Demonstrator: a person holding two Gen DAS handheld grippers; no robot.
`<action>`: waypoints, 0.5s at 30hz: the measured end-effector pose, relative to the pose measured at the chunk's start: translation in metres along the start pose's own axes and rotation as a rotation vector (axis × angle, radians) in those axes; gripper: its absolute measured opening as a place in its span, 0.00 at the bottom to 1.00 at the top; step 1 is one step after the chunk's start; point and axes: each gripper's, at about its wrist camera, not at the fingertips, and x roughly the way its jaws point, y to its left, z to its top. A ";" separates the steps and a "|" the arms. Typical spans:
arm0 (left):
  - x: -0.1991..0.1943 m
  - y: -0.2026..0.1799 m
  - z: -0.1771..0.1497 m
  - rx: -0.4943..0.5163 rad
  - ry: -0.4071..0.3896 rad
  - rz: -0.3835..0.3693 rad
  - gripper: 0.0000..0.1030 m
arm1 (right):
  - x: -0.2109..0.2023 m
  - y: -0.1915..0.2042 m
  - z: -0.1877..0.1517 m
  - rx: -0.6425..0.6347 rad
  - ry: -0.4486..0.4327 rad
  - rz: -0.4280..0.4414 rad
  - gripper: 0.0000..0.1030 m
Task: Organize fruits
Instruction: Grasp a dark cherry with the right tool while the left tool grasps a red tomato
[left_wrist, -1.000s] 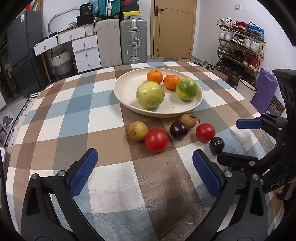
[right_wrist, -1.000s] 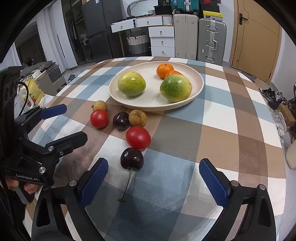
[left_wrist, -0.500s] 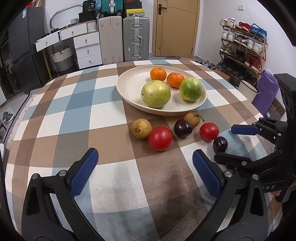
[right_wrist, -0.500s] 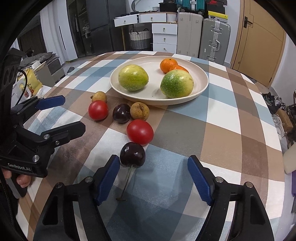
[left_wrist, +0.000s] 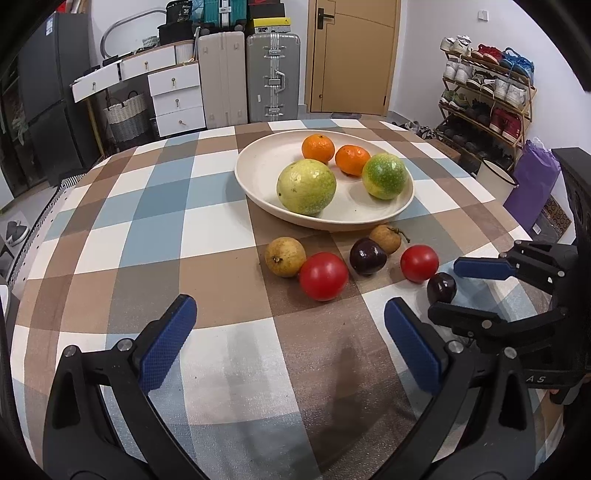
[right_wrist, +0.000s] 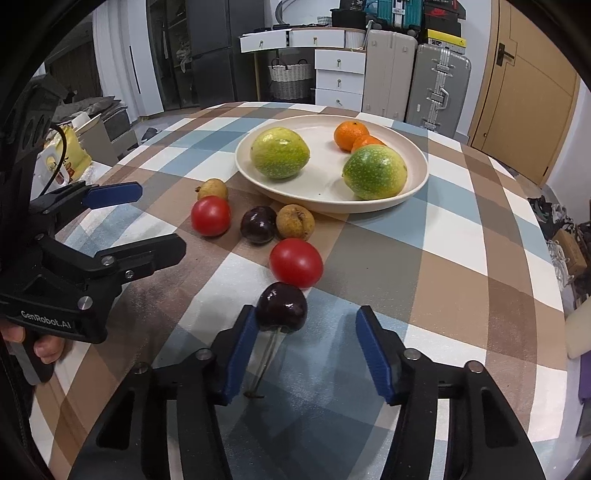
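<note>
A cream plate (left_wrist: 258, 184) (right_wrist: 417, 184) on the checked table holds two green fruits and two oranges. In front of it lie two red tomatoes (left_wrist: 323, 276) (right_wrist: 295, 262), two brown longans and two dark cherries. My right gripper (right_wrist: 306, 354) is open, its fingers on either side of the near dark cherry (right_wrist: 282, 307) (left_wrist: 441, 288), whose stem points back between them; the left pad is close to it. My left gripper (left_wrist: 288, 343) is wide open and empty, above the table short of the larger tomato. Each gripper shows in the other's view.
The checked tablecloth (left_wrist: 147, 206) covers a round table. Behind it stand suitcases (left_wrist: 273, 77), white drawers (left_wrist: 177, 103) and a door. A shoe rack (left_wrist: 487, 92) is at the right. A purple bag (left_wrist: 532, 181) sits beside the table edge.
My right gripper has moved forward to the near cherry and its jaws have narrowed around it. My left gripper has shifted slightly and stays wide open.
</note>
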 end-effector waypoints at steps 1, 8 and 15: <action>0.000 0.000 0.000 0.000 0.001 -0.001 0.99 | 0.000 0.001 0.000 -0.002 -0.002 0.000 0.53; -0.002 -0.001 0.000 -0.005 -0.002 -0.006 0.99 | 0.000 0.009 0.000 -0.017 -0.005 0.030 0.43; -0.004 -0.002 0.000 -0.002 -0.004 -0.013 0.99 | -0.003 0.013 0.000 -0.018 -0.016 0.032 0.27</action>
